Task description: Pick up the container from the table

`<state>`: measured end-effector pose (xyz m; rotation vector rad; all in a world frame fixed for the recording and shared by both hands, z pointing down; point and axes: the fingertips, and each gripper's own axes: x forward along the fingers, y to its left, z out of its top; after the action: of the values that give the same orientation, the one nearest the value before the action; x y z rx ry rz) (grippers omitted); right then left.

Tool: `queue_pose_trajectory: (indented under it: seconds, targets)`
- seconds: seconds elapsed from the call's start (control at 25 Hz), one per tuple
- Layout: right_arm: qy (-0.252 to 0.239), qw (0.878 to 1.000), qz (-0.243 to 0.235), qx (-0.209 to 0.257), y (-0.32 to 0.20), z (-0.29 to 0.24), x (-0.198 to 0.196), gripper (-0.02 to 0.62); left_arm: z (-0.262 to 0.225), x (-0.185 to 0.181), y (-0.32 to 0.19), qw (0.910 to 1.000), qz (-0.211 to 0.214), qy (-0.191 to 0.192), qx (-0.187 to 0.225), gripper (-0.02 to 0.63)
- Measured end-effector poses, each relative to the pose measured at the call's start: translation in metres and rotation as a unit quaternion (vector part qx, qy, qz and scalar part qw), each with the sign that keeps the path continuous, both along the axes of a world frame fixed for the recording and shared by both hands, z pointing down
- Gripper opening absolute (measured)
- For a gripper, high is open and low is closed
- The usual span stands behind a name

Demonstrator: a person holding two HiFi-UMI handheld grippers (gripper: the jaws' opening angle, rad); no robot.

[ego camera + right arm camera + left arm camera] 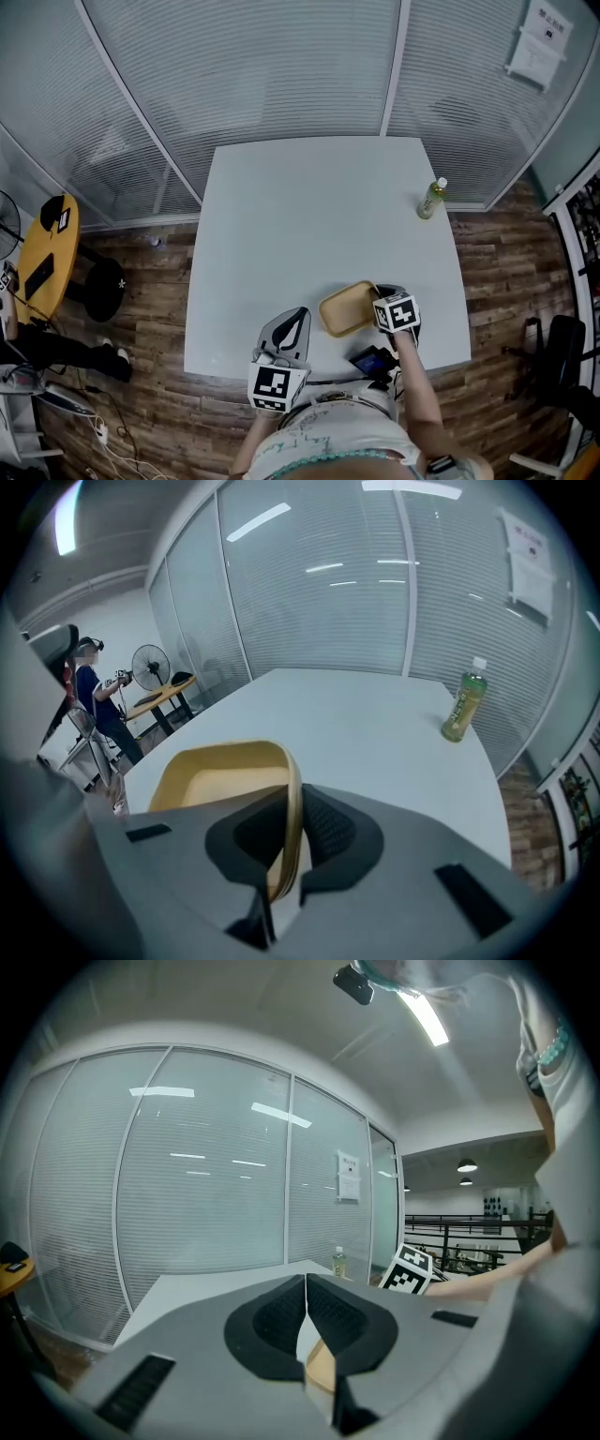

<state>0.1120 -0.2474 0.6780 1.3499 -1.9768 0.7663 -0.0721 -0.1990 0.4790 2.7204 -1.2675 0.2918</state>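
The container (346,308) is a shallow tan tray near the table's front edge. My right gripper (380,302) is shut on its right rim, and in the right gripper view the rim of the container (225,775) passes between the black pads (323,832). The tray hangs tilted above the table. My left gripper (292,325) sits to the tray's left, apart from it; its black pads (277,1321) meet with nothing between them. A tan edge of the container (322,1370) shows just below them.
The white table (309,225) carries a green bottle (431,199) at its far right; the same bottle (463,705) shows in the right gripper view. A dark phone-like object (372,361) lies at the front edge. Glass partitions stand behind the table. A person (94,691) stands far left.
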Motion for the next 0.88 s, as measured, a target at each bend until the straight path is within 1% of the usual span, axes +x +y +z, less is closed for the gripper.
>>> queue_pose_trajectory:
  seconds: [0.36,0.6,0.88]
  targets:
    - [-0.019,0.997,0.008,0.069,0.001,-0.073,-0.002,0.015,0.008,0.006,-0.007,0.9999,0.01,0.002,-0.011,0.015]
    - [-0.032,0.995,0.004,0.098,0.007,-0.108,-0.008,0.015,0.009,0.008,-0.012,0.9999,0.014,-0.003,-0.009,0.015]
    - [-0.039,0.987,0.001,0.154,0.009,-0.156,-0.01,0.015,0.009,0.008,-0.016,0.9999,0.01,-0.005,-0.005,0.015]
